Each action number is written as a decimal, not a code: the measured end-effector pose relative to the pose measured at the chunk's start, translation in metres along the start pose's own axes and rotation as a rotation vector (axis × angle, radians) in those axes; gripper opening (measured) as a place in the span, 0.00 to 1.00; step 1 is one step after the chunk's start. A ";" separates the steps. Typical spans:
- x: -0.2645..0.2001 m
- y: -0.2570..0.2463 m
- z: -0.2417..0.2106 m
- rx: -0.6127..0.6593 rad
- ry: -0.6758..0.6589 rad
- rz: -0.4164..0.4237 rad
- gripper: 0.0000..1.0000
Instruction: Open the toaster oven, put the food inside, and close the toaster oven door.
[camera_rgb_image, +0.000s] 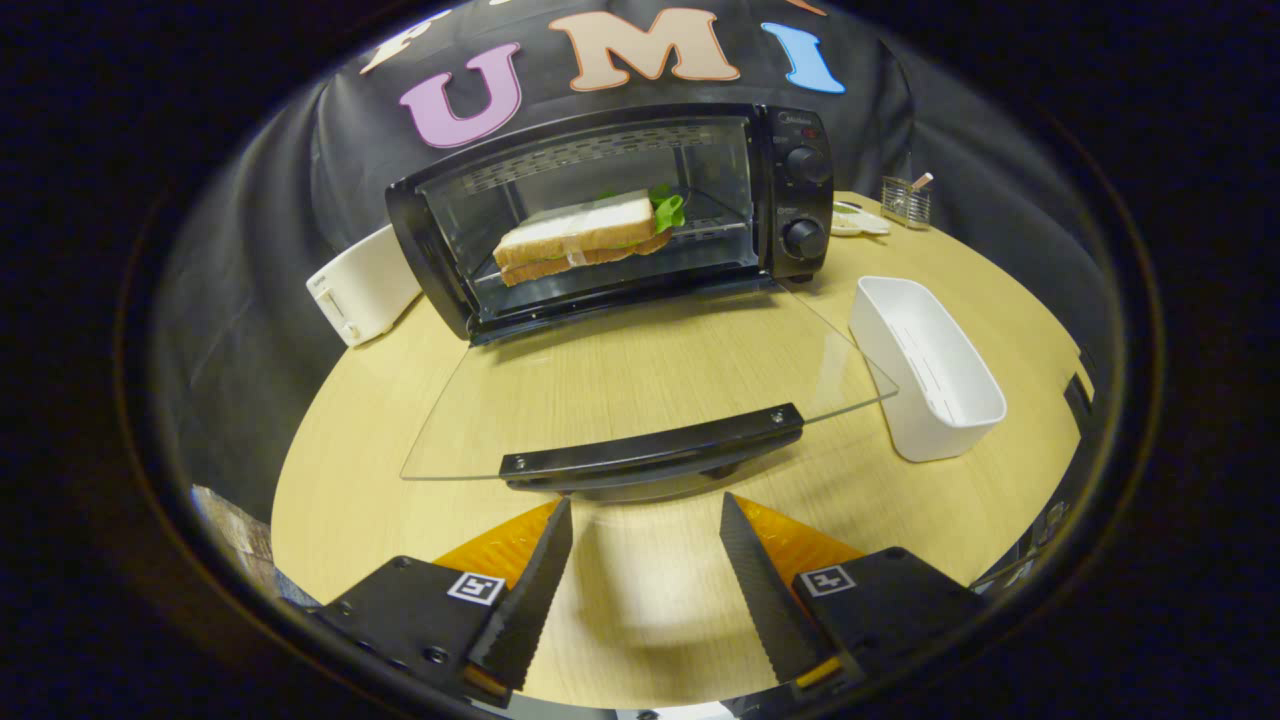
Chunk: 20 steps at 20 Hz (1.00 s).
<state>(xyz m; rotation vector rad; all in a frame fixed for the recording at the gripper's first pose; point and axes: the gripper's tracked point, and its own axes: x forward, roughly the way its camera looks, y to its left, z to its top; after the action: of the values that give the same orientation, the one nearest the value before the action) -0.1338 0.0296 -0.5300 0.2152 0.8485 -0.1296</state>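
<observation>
Toaster oven stands at the rear of the desk, its door folded down flat toward the fingers. Sandwich lies inside on the rack. Toaster sits left of the oven; tray right of the door. Fingers are spread, just short of the door handle, touching nothing.

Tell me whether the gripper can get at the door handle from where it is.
Probably yes: the gripper is open, and the door handle lies just ahead of its fingertips with nothing between them.
</observation>
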 end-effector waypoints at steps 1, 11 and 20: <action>-0.001 0.003 0.001 -0.004 0.000 0.003 0.91; -0.016 0.020 0.033 0.005 -0.083 0.026 0.91; -0.017 0.032 0.158 0.077 -0.285 0.039 0.91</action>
<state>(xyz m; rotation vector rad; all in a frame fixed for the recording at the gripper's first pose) -0.0234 0.0231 -0.4111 0.2785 0.5559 -0.1526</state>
